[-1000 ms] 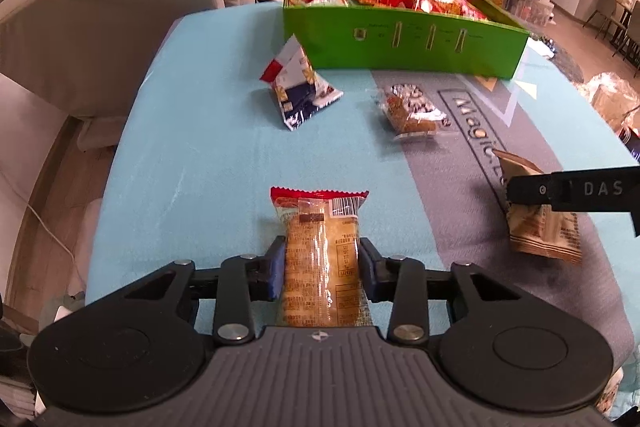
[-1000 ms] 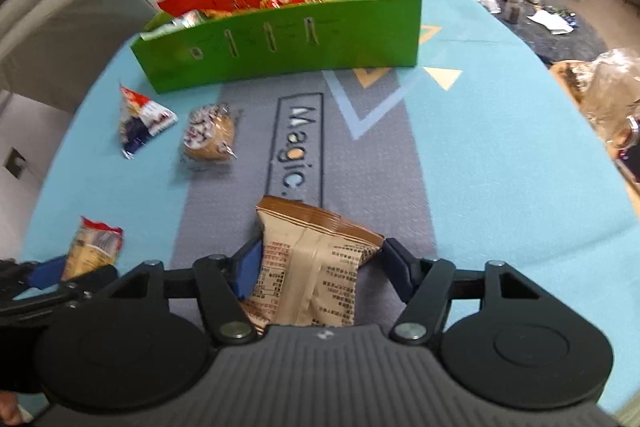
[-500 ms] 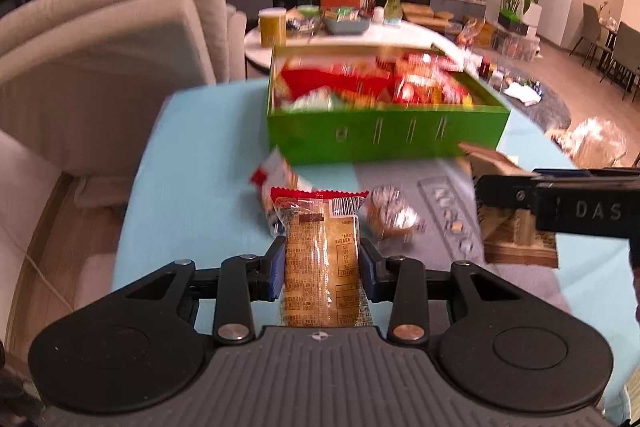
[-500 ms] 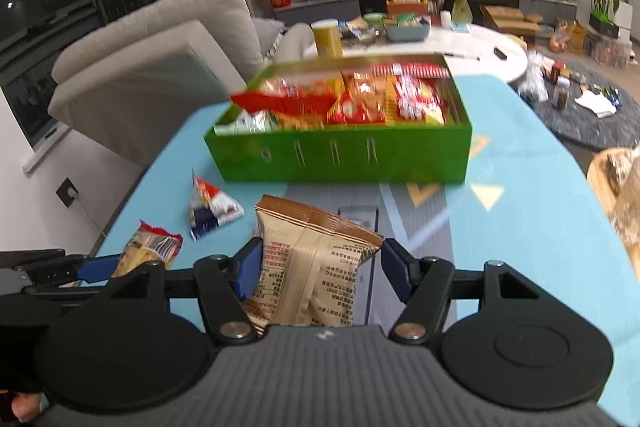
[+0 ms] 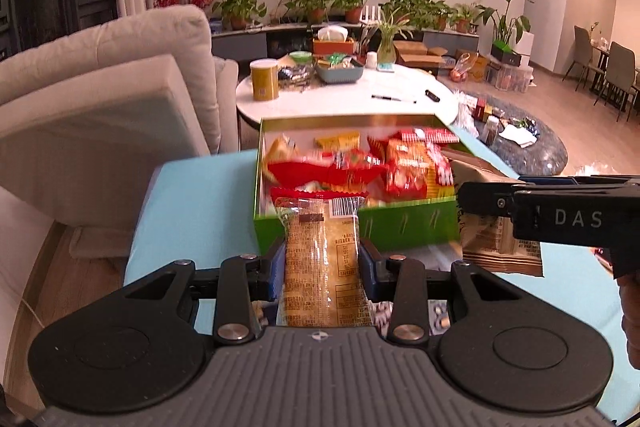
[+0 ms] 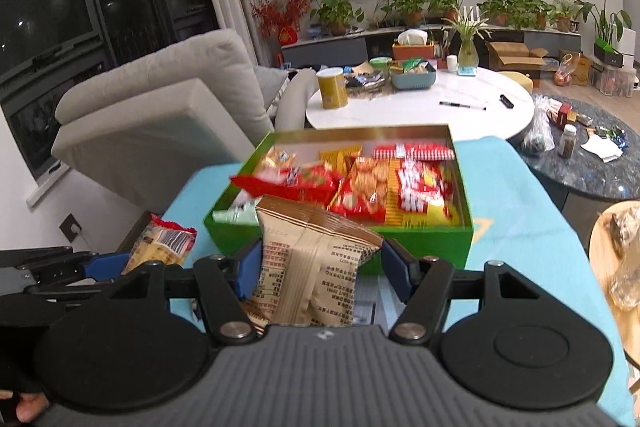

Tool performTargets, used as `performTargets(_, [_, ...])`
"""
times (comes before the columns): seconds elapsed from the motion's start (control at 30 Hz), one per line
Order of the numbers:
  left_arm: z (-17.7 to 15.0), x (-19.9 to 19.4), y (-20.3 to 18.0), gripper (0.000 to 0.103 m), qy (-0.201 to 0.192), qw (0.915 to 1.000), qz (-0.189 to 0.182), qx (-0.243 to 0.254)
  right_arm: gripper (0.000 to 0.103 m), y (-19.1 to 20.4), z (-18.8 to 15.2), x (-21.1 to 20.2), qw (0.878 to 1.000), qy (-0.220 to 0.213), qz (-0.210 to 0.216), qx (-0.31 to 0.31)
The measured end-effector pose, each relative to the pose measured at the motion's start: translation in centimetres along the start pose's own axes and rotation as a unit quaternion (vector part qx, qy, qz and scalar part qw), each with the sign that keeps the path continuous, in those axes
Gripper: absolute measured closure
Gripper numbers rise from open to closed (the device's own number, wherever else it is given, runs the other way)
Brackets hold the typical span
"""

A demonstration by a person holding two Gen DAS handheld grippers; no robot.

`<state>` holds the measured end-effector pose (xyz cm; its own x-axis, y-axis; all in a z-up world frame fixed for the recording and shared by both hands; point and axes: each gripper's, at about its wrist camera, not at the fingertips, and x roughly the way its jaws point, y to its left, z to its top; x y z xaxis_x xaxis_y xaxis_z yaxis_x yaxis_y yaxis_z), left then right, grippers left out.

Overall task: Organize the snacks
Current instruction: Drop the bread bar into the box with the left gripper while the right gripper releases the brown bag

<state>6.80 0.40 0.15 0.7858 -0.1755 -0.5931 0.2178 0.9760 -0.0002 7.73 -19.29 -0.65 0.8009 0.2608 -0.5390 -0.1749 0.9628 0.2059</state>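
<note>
My left gripper (image 5: 322, 269) is shut on a long yellow cracker packet (image 5: 316, 227) with a red top edge, held in the air just before the green box (image 5: 400, 227). My right gripper (image 6: 322, 267) is shut on a tan snack bag (image 6: 312, 243), also lifted in front of the green box (image 6: 424, 243). The box holds several red and yellow snack packs. In the left wrist view the right gripper (image 5: 480, 199) comes in from the right with its tan bag (image 5: 492, 235). In the right wrist view the left gripper (image 6: 100, 263) shows at the left with the cracker packet (image 6: 160, 247).
The box stands on a turquoise tablecloth (image 6: 520, 187). Behind it is a round white table (image 6: 420, 107) with a yellow can (image 6: 332, 87), a pen and a blue bowl. A pale sofa (image 5: 100, 99) is at the left. A wooden plate (image 6: 616, 259) lies at the right.
Both grippers have risen with their packets and come closer to the green box. The loose snacks on the cloth have dropped out of sight below them.
</note>
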Motion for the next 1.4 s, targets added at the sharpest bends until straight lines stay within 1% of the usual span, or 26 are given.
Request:
performTargets(0.3, [2.9, 1.8, -0.4, 0.069, -0.012, 0.9999, -0.003, 0.001, 0.038, -0.3, 2.0, 1.2, 1.0, -0.016, 0.003, -0.001])
performTargets(0.63, [5.0, 4.5, 0.0, 0.069, -0.01, 0.9999, -0.002, 0.006, 0.038, -1.1, 4.0, 3.3, 1.0, -0.022, 0.003, 0.003])
performTargets(0.87, [7.8, 8.2, 0.6, 0.069, -0.009, 0.9999, -0.004, 0.002, 0.038, -1.8, 6.0, 5.9, 1.0, -0.022, 0.007, 0.013])
performTargets(1.03, [9.4, 11.2, 1.0, 0.069, -0.002, 1.0, -0.004, -0.002, 0.038, -2.0, 7.3, 8.5, 1.0, -0.012, 0.001, 0.016])
performTargets(1.2, [9.7, 13.9, 1.2, 0.069, 0.012, 0.9998, -0.011, -0.006, 0.038, -2.2, 7.5, 10.4, 1.0, -0.003, 0.005, 0.017])
performTargets(1.4, [9.8, 15.9, 1.5, 0.069, 0.022, 0.9995, -0.015, -0.014, 0.038, -2.5, 7.4, 12.1, 1.0, 0.008, 0.005, 0.026])
